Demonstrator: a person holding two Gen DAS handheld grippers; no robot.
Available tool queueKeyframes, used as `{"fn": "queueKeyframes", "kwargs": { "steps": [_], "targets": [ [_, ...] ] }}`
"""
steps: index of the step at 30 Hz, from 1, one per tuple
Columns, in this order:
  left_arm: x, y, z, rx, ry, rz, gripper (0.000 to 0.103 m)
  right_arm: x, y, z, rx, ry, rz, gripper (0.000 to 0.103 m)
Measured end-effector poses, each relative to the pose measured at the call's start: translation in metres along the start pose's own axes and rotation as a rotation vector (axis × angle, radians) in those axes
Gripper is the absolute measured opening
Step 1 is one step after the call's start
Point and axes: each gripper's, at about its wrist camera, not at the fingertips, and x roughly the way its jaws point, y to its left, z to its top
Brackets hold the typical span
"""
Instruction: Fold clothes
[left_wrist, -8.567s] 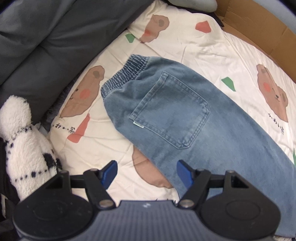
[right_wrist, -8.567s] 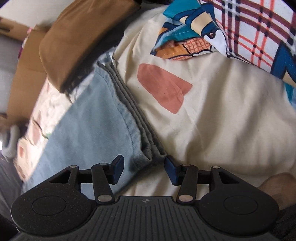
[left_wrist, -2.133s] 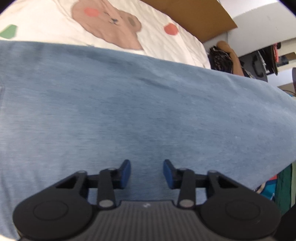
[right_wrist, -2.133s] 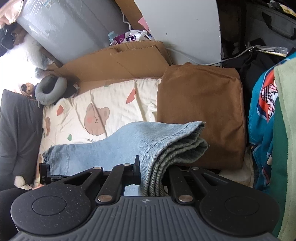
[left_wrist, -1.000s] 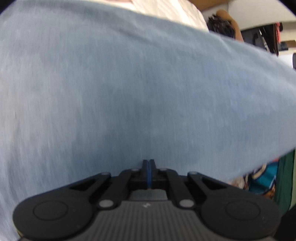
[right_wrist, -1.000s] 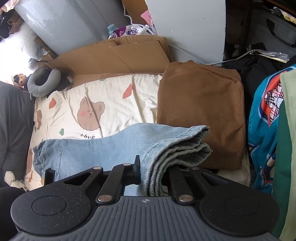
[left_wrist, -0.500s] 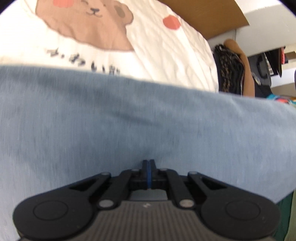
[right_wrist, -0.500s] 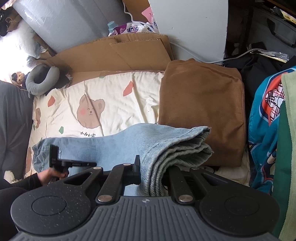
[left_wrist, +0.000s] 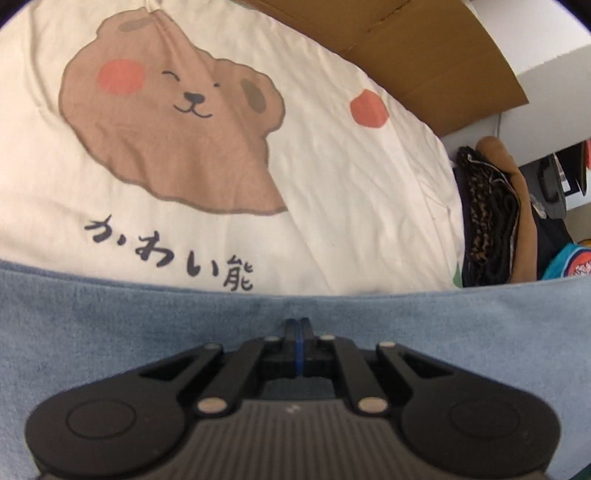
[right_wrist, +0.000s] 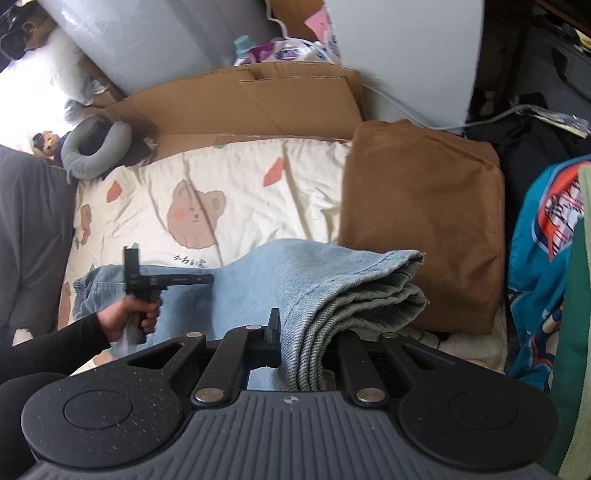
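The jeans (right_wrist: 258, 280) lie across the near part of a cream bear-print sheet (right_wrist: 236, 177), their waistband to the left and the leg ends lifted at the right. The right gripper (right_wrist: 301, 332) is clamped on those bunched leg ends, several denim layers hanging folded between its fingers. The left gripper (left_wrist: 299, 325) sits over the middle of the jeans (left_wrist: 110, 332) with its blue pads pressed together; whether a pinch of denim lies between them cannot be told. From the right wrist view, a hand (right_wrist: 129, 314) in a black sleeve (right_wrist: 48, 347) holds that left tool above the denim near the waistband.

Just beyond the leg ends, to the right, a brown cushion (right_wrist: 421, 221) rests on the sheet, its near edge hidden by the raised denim. Further right hangs a teal printed cloth (right_wrist: 535, 266). Flattened cardboard (right_wrist: 258, 99) lines the far side of the bed, a grey neck pillow (right_wrist: 96, 144) sits at its far left corner, and a dark grey cushion (right_wrist: 33, 229) runs along the left edge. A printed bear (left_wrist: 170, 133) with Japanese lettering (left_wrist: 170, 254) shows just past the jeans.
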Motion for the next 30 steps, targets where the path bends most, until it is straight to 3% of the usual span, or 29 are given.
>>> {"fn": "queueKeyframes", "kwargs": {
  "steps": [2,5,7,10,14,18,27,30],
  "targets": [
    [-0.003,0.002,-0.004,0.003,-0.003,-0.01,0.002,-0.003,0.009,0.004,-0.018,0.0,0.009,0.008],
    [-0.019,0.016,-0.013,-0.043,-0.006,-0.033,0.012,-0.008,0.024,0.013,-0.044,0.001,0.028,0.008],
    [-0.025,0.017,-0.017,-0.046,-0.013,-0.045,0.034,-0.01,0.035,0.018,-0.063,0.003,0.045,0.008],
    [-0.033,0.011,-0.026,-0.019,-0.023,-0.038,0.054,-0.014,0.051,0.028,-0.096,0.002,0.07,0.008],
    [-0.042,0.012,-0.037,-0.039,-0.021,-0.03,0.06,-0.018,0.076,0.041,-0.14,0.006,0.102,0.008],
    [-0.067,0.019,-0.048,-0.054,-0.048,-0.003,0.078,-0.021,0.104,0.05,-0.19,0.017,0.138,0.008],
    [-0.142,0.053,-0.082,-0.123,-0.138,0.069,0.084,-0.014,0.188,0.07,-0.339,0.054,0.209,0.009],
    [-0.169,0.069,-0.097,-0.195,-0.18,0.087,0.085,-0.006,0.217,0.074,-0.374,0.075,0.229,0.009]
  ]
}}
